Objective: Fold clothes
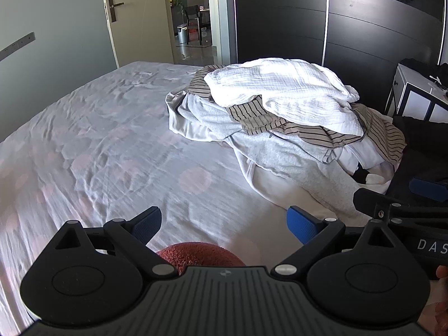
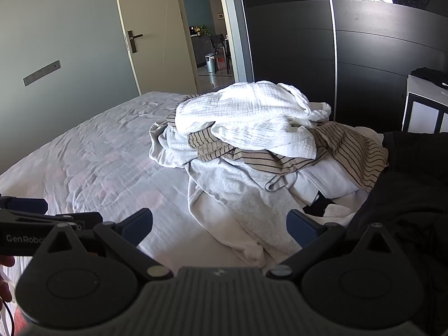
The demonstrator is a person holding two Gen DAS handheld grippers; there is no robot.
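Observation:
A heap of clothes lies on the bed: a white crinkled garment on top, a beige striped piece under it, and a light grey sweatshirt at the bottom, spilling toward me. My left gripper hovers open over bare sheet, left of the heap, holding nothing. My right gripper is open just above the near edge of the grey sweatshirt, empty. A black garment lies at the heap's right side.
The bed with a pale spotted sheet stretches left. A dark wardrobe stands behind the heap, a white cabinet at the right, an open door at the back. A red rounded object sits below my left gripper.

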